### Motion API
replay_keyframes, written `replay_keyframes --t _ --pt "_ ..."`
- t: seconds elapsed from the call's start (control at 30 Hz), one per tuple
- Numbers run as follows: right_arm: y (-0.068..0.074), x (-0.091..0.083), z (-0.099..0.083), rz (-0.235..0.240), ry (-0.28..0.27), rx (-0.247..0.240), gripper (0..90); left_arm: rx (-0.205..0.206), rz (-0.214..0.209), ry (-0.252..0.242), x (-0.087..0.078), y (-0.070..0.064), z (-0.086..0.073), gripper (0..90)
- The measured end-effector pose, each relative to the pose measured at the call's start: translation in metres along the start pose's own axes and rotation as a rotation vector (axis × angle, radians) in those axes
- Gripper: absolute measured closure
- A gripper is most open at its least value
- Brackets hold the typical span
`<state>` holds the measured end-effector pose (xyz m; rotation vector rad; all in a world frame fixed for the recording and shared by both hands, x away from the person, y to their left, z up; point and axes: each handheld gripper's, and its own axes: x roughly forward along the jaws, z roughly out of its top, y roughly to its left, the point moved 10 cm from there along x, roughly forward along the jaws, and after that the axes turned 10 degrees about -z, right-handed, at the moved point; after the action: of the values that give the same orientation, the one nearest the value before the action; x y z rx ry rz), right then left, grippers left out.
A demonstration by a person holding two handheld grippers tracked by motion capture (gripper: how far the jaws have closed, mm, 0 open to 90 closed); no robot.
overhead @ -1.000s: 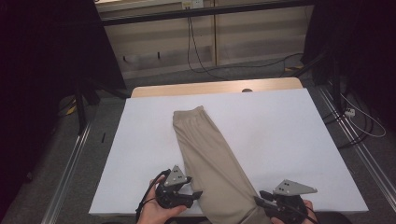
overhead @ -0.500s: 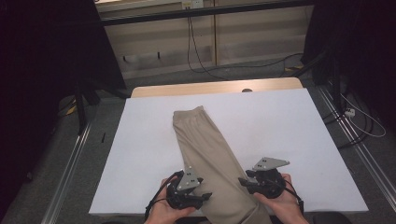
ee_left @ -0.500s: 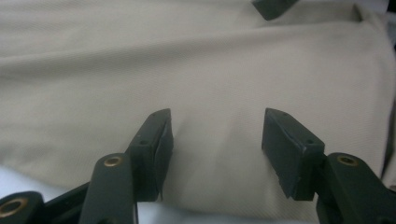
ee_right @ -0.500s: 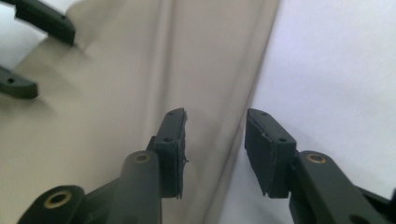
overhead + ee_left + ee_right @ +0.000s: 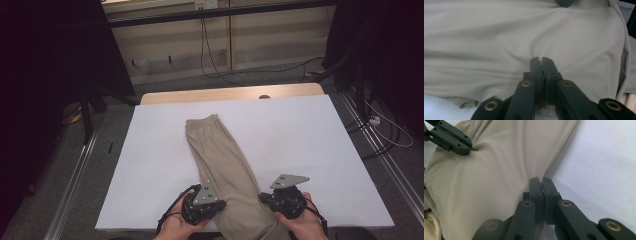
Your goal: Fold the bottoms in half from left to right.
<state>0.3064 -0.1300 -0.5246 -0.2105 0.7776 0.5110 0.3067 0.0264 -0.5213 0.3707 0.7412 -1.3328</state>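
Beige trousers [image 5: 220,160] laid lengthwise and folded narrow on the white table cover [image 5: 310,140], near end overhanging toward the person. Left gripper [image 5: 216,204] pinched fully closed on the left edge of the cloth, a small pucker drawn up at the tips. Right gripper [image 5: 264,198] likewise closed tight on the right edge, fabric creased into the jaws. Advised for the fold: lift both edges together, level and at equal pace, cloth kept taut between the grips, carried toward the far end without dragging the lower layer. Material: fine knitted weave, matte, soft, limp. Table cover smooth, flat, unmarked.
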Motion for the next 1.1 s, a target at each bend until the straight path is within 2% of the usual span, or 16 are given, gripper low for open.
replay_keyframes --t 0.2,0.3,0.33,0.47,0.6,0.63,0.67,0.73,0.77,0.83,0.87,0.93,1.0,1.07,1.1 --pt "0.001 -0.015 -0.013 0.023 0.003 0.046 88.9 -0.004 -0.021 0.005 -0.001 -0.001 0.000 89.0" --pt "0.004 -0.020 -0.019 0.031 0.002 0.045 88.9 -0.009 -0.045 0.004 -0.001 -0.004 0.000 89.0" --pt "0.006 -0.023 -0.022 0.037 0.004 0.051 88.9 -0.018 -0.059 -0.003 -0.001 -0.006 0.000 89.0" --pt "0.015 -0.034 -0.032 0.060 -0.002 0.063 88.9 -0.005 -0.094 0.005 -0.003 -0.015 -0.002 89.1" --pt "0.027 -0.039 -0.037 0.087 0.000 0.068 88.9 0.000 -0.118 0.023 -0.012 -0.026 -0.012 89.1" --pt "0.030 -0.039 -0.038 0.093 0.002 0.062 88.9 -0.010 -0.107 0.026 -0.016 -0.028 -0.015 89.1" --pt "0.033 -0.038 -0.037 0.099 0.002 0.061 88.9 -0.009 -0.123 0.023 -0.019 -0.030 -0.016 89.1" --pt "0.039 -0.037 -0.036 0.123 0.005 0.051 88.9 -0.025 -0.127 0.024 -0.026 -0.030 -0.019 89.1" --pt "0.045 -0.034 -0.033 0.134 0.004 0.042 88.9 -0.036 -0.126 0.011 -0.029 -0.031 -0.021 89.0" --pt "0.049 -0.033 -0.032 0.147 0.004 0.039 88.8 -0.045 -0.114 0.021 -0.035 -0.030 -0.028 89.0" --pt "0.052 -0.032 -0.030 0.154 0.005 0.033 88.7 -0.065 -0.114 0.004 -0.037 -0.030 -0.029 89.0" --pt "0.057 -0.029 -0.027 0.163 0.002 0.022 88.3 -0.078 -0.112 0.003 -0.042 -0.028 -0.033 88.9" --pt "0.059 -0.028 -0.025 0.168 -0.003 0.009 85.7 -0.083 -0.115 -0.010 -0.046 -0.027 -0.033 88.5" --pt "0.057 -0.027 -0.024 0.155 -0.009 0.002 74.0 -0.092 -0.102 -0.026 -0.048 -0.024 -0.030 84.9" --pt "0.054 -0.027 -0.023 0.143 -0.015 0.002 69.6 -0.094 -0.092 -0.033 -0.048 -0.022 -0.029 78.7"
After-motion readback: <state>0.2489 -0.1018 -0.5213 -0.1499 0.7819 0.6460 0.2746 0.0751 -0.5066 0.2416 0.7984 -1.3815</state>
